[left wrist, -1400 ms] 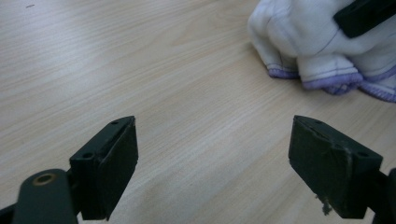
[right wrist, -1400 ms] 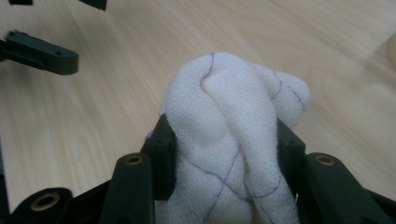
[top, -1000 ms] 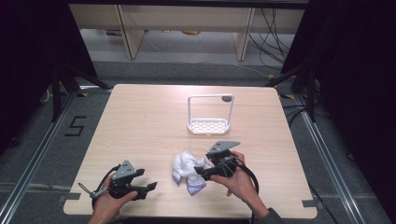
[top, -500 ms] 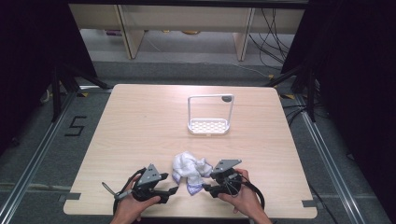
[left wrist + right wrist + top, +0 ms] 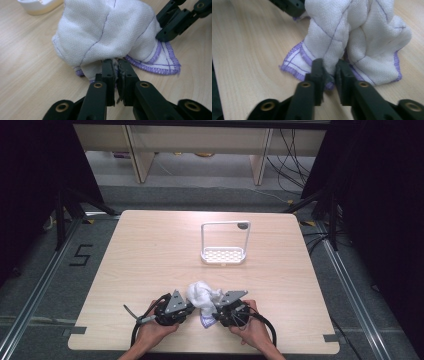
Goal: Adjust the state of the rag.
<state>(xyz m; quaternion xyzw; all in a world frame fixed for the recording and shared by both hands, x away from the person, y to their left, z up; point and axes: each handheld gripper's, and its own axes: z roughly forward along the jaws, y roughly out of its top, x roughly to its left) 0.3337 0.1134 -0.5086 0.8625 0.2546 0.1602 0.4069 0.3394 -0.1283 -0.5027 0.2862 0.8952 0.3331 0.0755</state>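
A crumpled white cloth (image 5: pixel 202 296) with a purple stitched hem lies near the table's front edge. My left gripper (image 5: pixel 191 310) comes at it from the left, and my right gripper (image 5: pixel 210 316) from the right. In the left gripper view the jaws (image 5: pixel 117 63) have just been closing and now pinch the cloth's (image 5: pixel 105 32) lower edge. In the right gripper view the jaws (image 5: pixel 329 67) have just been closing too and now grip a fold of the cloth (image 5: pixel 352 30) above its hem. Each gripper's view also shows the other's black tips: the right gripper (image 5: pixel 175 21) and the left gripper (image 5: pixel 289 6).
A white rack (image 5: pixel 223 255) with a tall square frame stands at the middle of the light wooden table (image 5: pixel 145 250), well behind the cloth. Its base (image 5: pixel 37 5) shows at the top left of the left gripper view. Dark floor and shelving surround the table.
The left gripper slid right to the cloth and the right gripper came down onto it. Both pairs of jaws went from wide open to shut on the cloth.
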